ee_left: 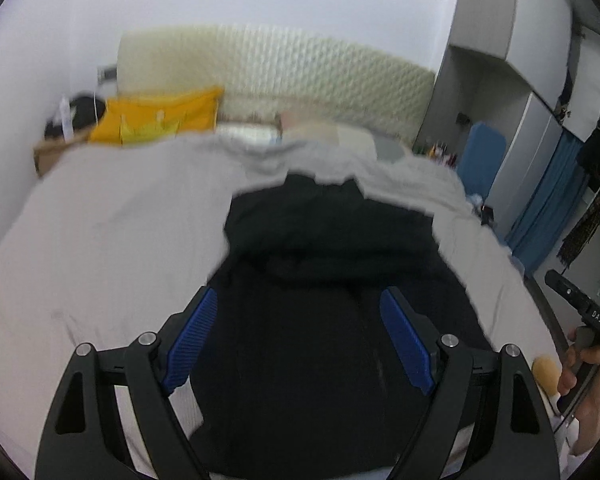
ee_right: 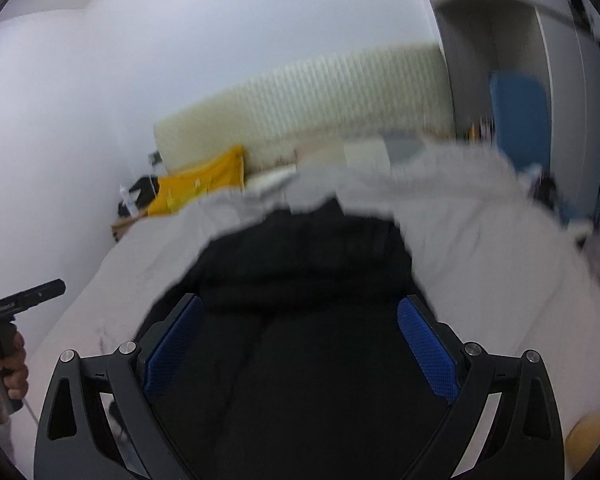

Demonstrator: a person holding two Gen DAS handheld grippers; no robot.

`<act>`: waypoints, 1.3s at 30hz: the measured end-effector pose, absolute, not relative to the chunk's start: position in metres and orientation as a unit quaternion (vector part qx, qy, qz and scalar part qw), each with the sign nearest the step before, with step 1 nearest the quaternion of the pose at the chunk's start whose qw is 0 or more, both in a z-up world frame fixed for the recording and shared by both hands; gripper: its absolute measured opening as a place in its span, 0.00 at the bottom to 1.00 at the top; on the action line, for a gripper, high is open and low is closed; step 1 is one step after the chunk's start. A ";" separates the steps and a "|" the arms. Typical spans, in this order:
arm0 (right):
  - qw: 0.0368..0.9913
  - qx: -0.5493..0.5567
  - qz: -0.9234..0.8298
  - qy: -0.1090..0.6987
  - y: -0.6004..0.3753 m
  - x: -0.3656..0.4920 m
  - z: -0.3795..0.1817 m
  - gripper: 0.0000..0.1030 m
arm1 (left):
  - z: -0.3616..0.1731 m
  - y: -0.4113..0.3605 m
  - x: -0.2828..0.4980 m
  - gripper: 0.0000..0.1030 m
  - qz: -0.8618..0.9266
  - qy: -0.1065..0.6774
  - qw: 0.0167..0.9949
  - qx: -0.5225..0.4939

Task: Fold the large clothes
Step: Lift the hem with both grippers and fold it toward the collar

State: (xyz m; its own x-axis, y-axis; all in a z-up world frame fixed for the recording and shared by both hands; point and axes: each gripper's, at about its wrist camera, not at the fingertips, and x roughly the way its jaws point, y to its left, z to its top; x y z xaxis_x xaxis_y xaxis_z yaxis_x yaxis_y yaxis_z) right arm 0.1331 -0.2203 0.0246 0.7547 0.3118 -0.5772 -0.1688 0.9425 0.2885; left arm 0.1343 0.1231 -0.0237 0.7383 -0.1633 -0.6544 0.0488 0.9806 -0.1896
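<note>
A large black garment (ee_left: 324, 264) lies spread on a grey bed cover (ee_left: 112, 232), its far part bunched into folds. My left gripper (ee_left: 300, 312) hangs above the garment's near part, open, with nothing between its blue pads (ee_left: 192, 340). In the right wrist view the same black garment (ee_right: 300, 280) fills the middle, and my right gripper (ee_right: 300, 320) is open above it, its blue pads (ee_right: 428, 352) wide apart and bare. The right gripper's handle (ee_left: 580, 308) and a hand show at the left view's right edge; the left gripper's handle (ee_right: 16, 304) shows at the right view's left edge.
A cream padded headboard (ee_left: 300, 64) backs the bed, with a yellow pillow (ee_left: 160, 116) and pale pillows in front. Grey wardrobes (ee_left: 520, 80), a blue panel (ee_left: 480, 156) and blue curtain stand to the right. A small yellow object (ee_left: 544, 368) lies near the bed's right edge.
</note>
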 end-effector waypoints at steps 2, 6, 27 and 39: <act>0.918 0.127 0.123 0.355 -0.235 0.133 -0.001 0.95 | -0.049 0.128 0.136 0.82 -0.058 0.384 0.917 -0.092; 0.886 0.157 0.134 0.415 -0.258 0.135 -0.044 0.95 | -0.095 0.141 0.144 0.82 -0.049 0.434 0.893 -0.113; 0.726 0.360 0.084 0.580 -0.353 0.165 -0.190 0.85 | -0.227 0.203 0.177 0.97 -0.002 0.579 0.763 -0.285; 0.681 0.369 0.158 0.613 -0.316 0.176 -0.206 0.78 | -0.252 0.197 0.182 0.85 -0.057 0.594 0.732 -0.329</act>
State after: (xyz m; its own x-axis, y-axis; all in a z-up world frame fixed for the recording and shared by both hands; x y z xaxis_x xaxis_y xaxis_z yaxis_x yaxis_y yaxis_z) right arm 0.1764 -0.3165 -0.2057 0.1995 0.6676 -0.7173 0.2362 0.6777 0.6964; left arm 0.1818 0.1973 -0.2524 0.2884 -0.4738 -0.8320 -0.3080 0.7769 -0.5492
